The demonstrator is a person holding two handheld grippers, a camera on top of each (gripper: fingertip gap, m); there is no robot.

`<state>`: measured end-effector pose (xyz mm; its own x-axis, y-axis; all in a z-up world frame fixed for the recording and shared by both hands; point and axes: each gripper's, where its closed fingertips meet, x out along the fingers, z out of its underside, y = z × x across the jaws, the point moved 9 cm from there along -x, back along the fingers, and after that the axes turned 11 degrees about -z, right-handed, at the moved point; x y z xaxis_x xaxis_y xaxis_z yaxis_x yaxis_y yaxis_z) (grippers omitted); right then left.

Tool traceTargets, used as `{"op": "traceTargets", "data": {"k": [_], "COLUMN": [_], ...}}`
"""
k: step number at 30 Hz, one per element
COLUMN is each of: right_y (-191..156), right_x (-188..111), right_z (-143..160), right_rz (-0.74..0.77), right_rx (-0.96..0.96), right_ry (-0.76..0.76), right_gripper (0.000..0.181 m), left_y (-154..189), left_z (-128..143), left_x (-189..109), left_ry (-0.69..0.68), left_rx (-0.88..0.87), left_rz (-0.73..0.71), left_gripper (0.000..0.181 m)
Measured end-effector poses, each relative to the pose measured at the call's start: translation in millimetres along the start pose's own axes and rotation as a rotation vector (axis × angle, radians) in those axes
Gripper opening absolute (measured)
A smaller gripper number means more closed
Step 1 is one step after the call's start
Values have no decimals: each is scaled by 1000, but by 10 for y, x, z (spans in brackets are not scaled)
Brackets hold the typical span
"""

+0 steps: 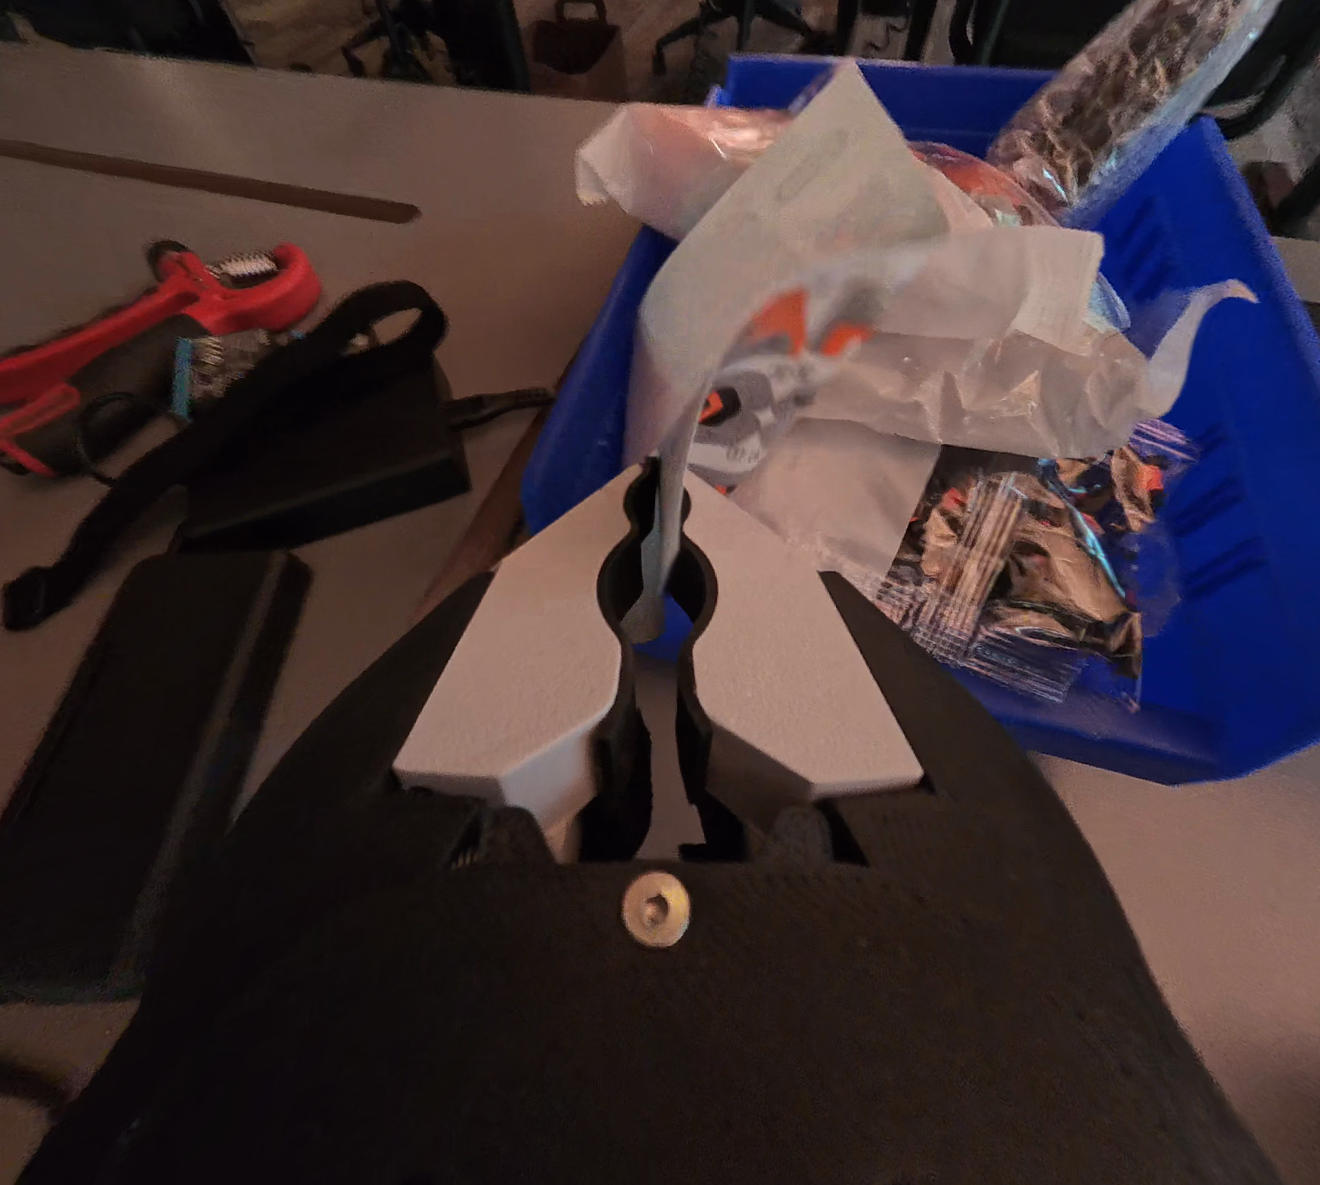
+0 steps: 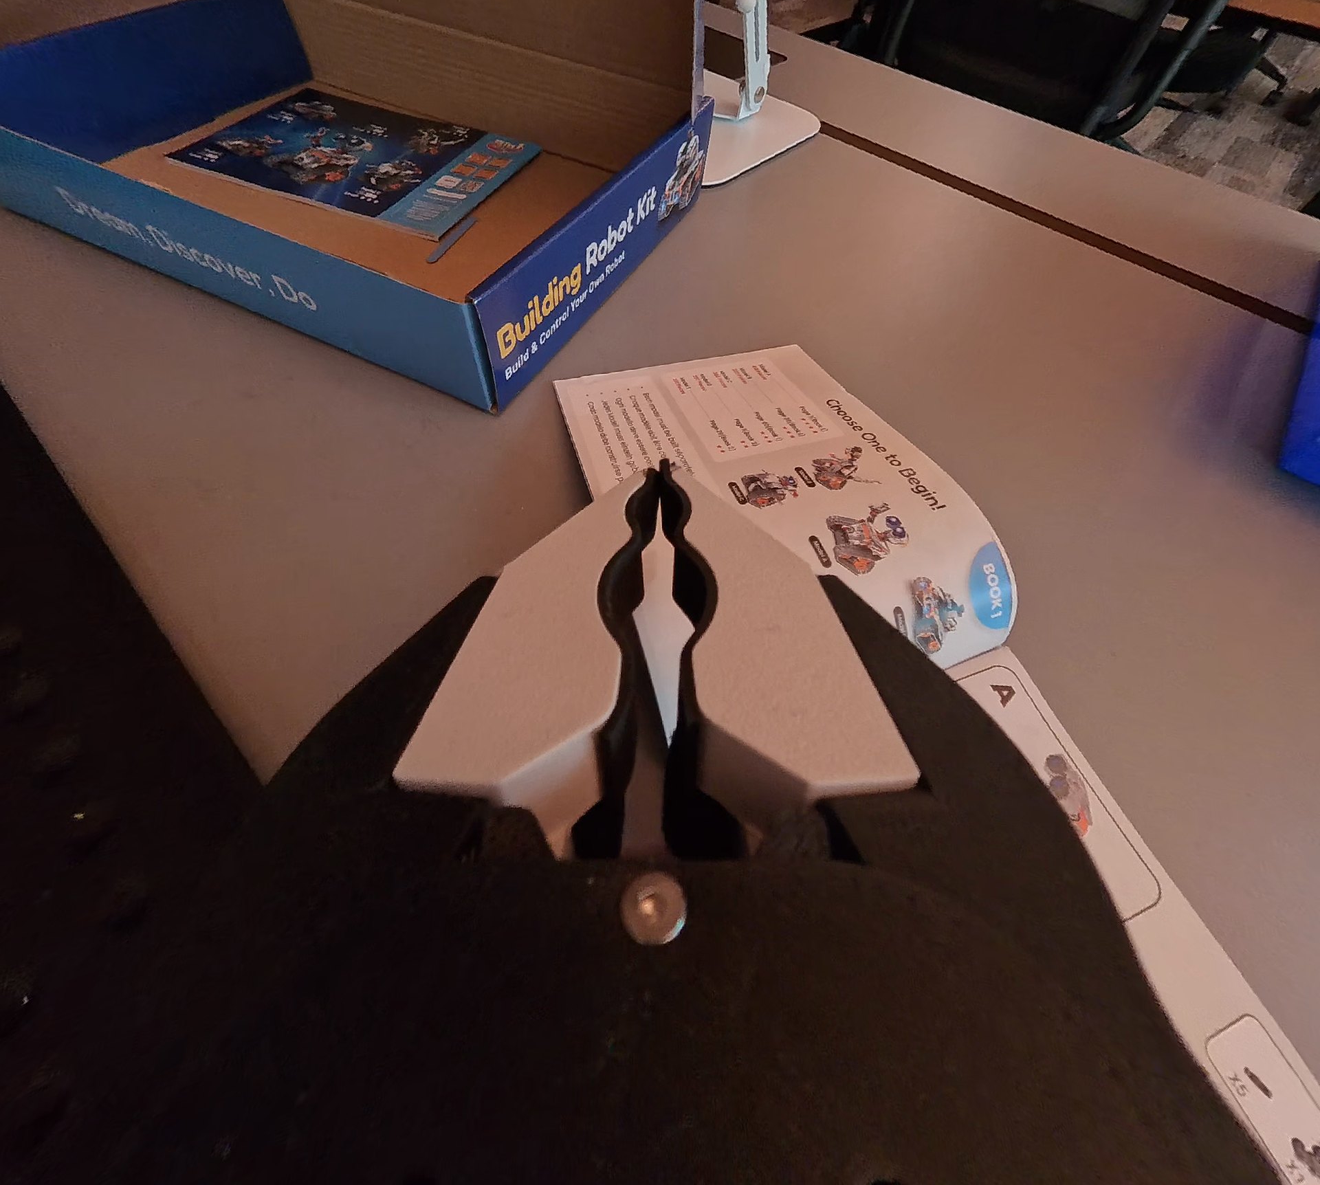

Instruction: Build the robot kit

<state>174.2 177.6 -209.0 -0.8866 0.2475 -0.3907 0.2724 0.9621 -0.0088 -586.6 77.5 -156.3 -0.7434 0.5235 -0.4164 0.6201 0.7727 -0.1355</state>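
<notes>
The left tongs (image 1: 661, 494) are pinched tight on the edge of a clear plastic bag (image 1: 857, 322) of printed parts, which hangs over a blue bin (image 1: 1228, 508) of other packets. The right tongs (image 2: 661, 479) are closed, gripping a curled white instruction sheet (image 2: 843, 479) at its edge, just above the grey counter (image 2: 928, 294). Only the right wrist view shows the open blue cardboard box (image 2: 343, 294) beyond, a booklet (image 2: 357, 158) inside; only the left shows a red-handled tool (image 1: 164, 322).
</notes>
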Motion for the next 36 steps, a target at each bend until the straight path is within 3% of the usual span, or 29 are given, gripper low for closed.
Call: {"op": "traceTargets", "data": {"k": [7, 10, 17, 20, 22, 26, 28, 32, 36], "right_y": [-11, -20, -22, -21, -19, -25, -33, -40, -55], "right_x": [2, 14, 14, 16, 15, 16, 13, -8, -14], "right_z": [-3, 1, 0, 0, 0, -5, -12, -28, -37], "right_rz": [-5, -9, -2, -2, -3, -13, -16, -19, -25], "right_rx": [-7, -14, -12, -13, -13, -17, -22, -24, -31], "right_ry": [-2, -11, -10, -12, -11, -9, -5, 11, 16], "right_gripper": [0, 0, 0, 0, 0, 0, 0, 0, 0], "left_y": [-80, -63, -11, -47, -97, -169, -217, -255, -227], "left_z": [-3, -48, -119, -101, -74, -48, -55, -69, 1], "left_x": [-9, -50, 150, 210, 196, 75, 0, -169, -192], "left_ry": [4, 23, -5, -43, -46, -29, -11, 40, 0], "left_rx": [-80, -99, 7, -57, -89, -114, -123, -108, -45], "left_rz": [107, 154, -2, -6, -5, 44, 33, 53, 69], "left_gripper": [8, 0, 0, 1, 16, 28, 52, 58, 44]}}
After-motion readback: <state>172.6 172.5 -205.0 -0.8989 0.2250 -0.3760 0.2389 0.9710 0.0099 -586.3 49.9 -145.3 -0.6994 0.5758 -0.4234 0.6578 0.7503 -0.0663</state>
